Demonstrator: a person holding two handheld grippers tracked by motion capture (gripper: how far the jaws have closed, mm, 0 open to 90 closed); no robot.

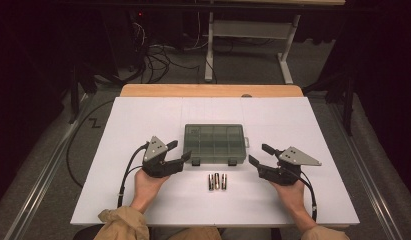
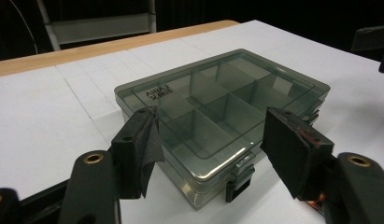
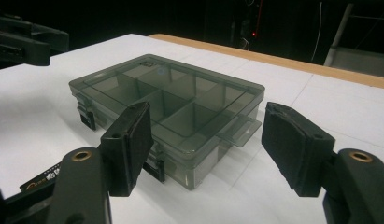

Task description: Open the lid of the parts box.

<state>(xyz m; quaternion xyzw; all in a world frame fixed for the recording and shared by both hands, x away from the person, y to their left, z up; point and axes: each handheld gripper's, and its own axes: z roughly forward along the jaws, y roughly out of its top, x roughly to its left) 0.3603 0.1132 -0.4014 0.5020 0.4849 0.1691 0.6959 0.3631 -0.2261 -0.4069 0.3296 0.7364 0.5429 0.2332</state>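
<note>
One desk [image 1: 143, 125], white-topped, wooden edge at the far side; carries everything listed below.

One compartment box [image 1: 214, 143], smoky translucent plastic, lid closed and flat, resting at the middle of the desk between the two grippers. Divided inside into small cells, apparently empty. Two dark latches [image 1: 196, 162] on the near edge, a clear tab on the right short side. Judged light, rigid, thin-walled; smooth and likely slippery under the pads, liable to skate on the bare desk if pushed from one side. Best taken across the short sides or the corners, where the walls are stiffest; lid centre likely to flex. Latches probably need a fingertip-style pry from below while the other side is steadied.

Two grippers. Left gripper [image 1: 179, 151], held in the left hand just left of the box's near-left corner, jaws apart, nothing between them; padded fingers [image 2: 144, 140] framing the near corner in the left gripper view. Right gripper [image 1: 259, 155], held just right of the box's near-right corner, jaws apart, empty, framing the tab side.

Three small cylindrical metal pieces [image 1: 218, 181], side by side, just in front of the box, between the hands. Too small to identify; judged hard, light, prone to rolling.
</note>
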